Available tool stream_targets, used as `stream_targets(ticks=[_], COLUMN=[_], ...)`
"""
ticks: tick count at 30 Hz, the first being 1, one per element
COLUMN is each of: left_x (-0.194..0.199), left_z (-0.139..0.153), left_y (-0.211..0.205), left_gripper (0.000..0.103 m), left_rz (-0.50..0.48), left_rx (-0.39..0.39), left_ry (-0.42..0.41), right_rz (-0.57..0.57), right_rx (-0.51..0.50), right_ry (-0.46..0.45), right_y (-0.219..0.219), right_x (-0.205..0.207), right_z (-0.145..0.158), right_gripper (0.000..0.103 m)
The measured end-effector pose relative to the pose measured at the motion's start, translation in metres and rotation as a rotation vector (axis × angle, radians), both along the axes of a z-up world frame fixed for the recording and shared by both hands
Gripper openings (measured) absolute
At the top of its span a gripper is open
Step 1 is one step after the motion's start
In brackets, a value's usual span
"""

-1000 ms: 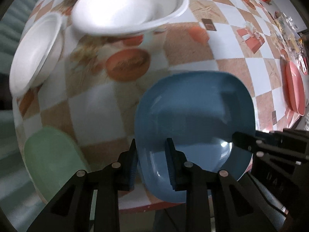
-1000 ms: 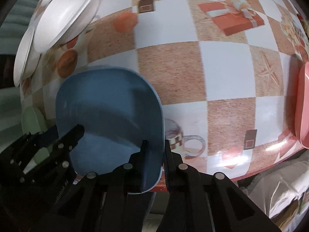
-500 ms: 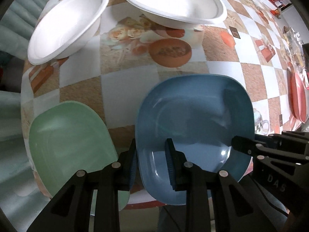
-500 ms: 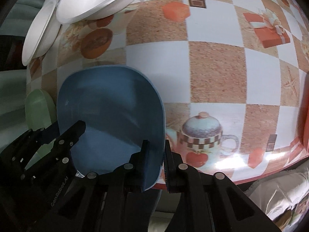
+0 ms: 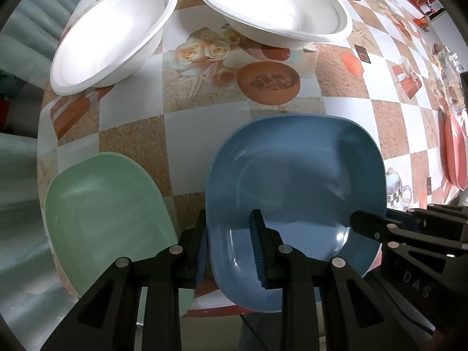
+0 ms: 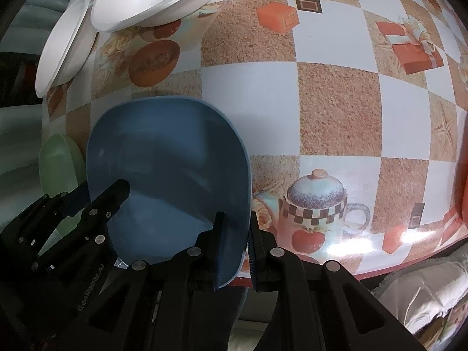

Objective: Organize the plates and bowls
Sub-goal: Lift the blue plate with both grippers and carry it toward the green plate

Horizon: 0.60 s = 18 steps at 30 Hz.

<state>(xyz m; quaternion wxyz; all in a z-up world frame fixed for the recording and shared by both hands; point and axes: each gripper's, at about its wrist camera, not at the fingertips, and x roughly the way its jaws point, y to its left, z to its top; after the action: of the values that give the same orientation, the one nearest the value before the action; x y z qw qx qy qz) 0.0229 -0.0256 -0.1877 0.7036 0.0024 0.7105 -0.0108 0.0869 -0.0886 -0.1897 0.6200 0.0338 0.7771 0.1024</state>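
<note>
Blue plate (image 5: 295,172) pinched by both claws.

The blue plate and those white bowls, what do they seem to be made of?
The blue plate looks like smooth, glossy plastic or melamine: light glints off its well. The two white bowls look matte, like foam or pressed-paper disposables, with thin rolled rims and no glints. I can't be sure of either.

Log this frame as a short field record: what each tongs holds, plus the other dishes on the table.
left tongs: shut on blue plate, left rim
right tongs: shut on the same plate's right rim
green plate: on the table edge, left of the blue plate
white bowls: two, at the far side
red plate: far right
</note>
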Motion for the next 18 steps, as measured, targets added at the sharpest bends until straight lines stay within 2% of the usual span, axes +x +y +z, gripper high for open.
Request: stream_targets(ticks=[8,9,18], left_x=[0.000,-0.001,-0.007], left_z=[0.015,0.017,0.038], left_y=[-0.005,-0.005,0.008], left_gripper=[0.030,0.030,0.030], left_rz=[-0.010,-0.009,0.003], left_rx=[0.002,0.002,0.009], left_ry=[-0.029,-0.035,-0.103], right_rz=[-0.007,-0.006,0.013], right_rx=[0.000,0.001,0.009], right_ry=[-0.021,-0.022,-0.065], right_y=[-0.006,-0.021,-0.027], right_x=[0.002,0.005,0.011], right_z=[0.015,0.019,0.058], right_gripper=[0.016,0.016,0.016])
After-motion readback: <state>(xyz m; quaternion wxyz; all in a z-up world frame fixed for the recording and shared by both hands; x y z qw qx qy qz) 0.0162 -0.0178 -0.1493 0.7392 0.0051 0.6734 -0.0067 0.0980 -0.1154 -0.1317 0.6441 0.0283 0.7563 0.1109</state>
